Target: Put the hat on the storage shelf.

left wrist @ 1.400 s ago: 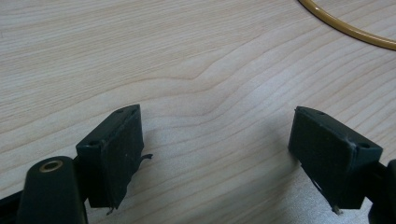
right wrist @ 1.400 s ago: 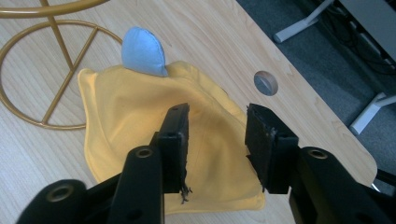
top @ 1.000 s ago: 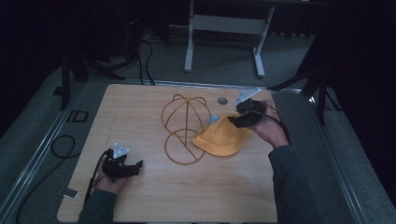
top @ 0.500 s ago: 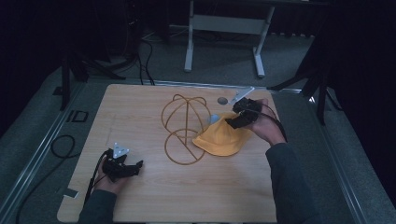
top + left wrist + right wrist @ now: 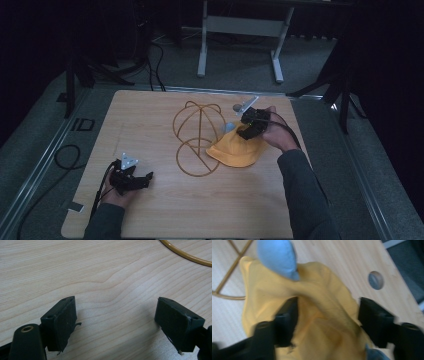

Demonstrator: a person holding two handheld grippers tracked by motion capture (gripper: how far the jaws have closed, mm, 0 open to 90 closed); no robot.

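Observation:
A yellow cloth cap (image 5: 235, 152) lies crumpled on the wooden table (image 5: 145, 120), against the right side of a gold wire head-shaped stand (image 5: 199, 135). A light blue part (image 5: 228, 127) of the cap points toward the stand. My right gripper (image 5: 245, 132) is down on the cap's far edge. In the right gripper view its jaws have just been closing, and the yellow cloth (image 5: 322, 315) bulges between them without being pinched. My left gripper (image 5: 147, 177) rests open on bare wood at the near left, nothing between its pads (image 5: 62, 322).
A round grommet hole (image 5: 236, 107) sits in the table just beyond the right hand. The stand's flat ring base (image 5: 185, 256) lies to the right of the left gripper. A metal frame (image 5: 240, 30) stands on the floor behind the table, with cables (image 5: 65, 155) at the left.
The right gripper has come down and a little leftward onto the cap. The left gripper has stayed where it was.

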